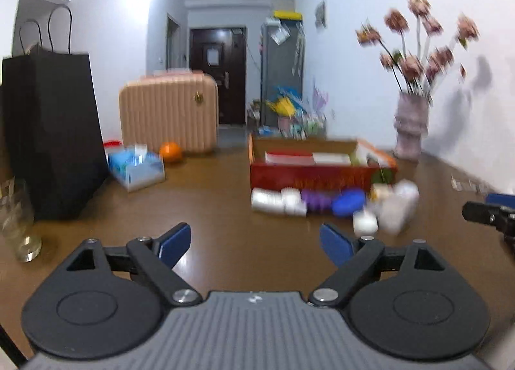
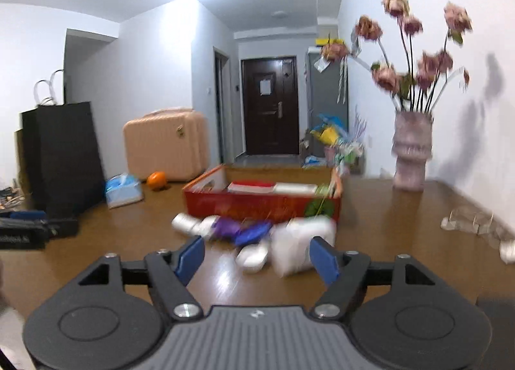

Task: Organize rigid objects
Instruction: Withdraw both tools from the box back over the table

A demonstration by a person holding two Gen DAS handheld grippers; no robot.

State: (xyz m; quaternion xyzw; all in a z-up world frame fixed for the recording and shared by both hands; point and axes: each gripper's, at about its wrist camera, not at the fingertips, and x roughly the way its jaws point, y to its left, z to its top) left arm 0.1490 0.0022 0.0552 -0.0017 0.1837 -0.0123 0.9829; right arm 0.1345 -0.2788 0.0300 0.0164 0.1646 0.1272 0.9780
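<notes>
Hovering low over the table (image 1: 225, 196), the left gripper (image 1: 256, 243) and right gripper (image 2: 257, 257) both stand wide and hold nothing. Beyond, blurred bottles and jars (image 2: 244, 231) lie loose against the red box (image 2: 260, 206), which already holds flat packs; most sorting seems left.
</notes>
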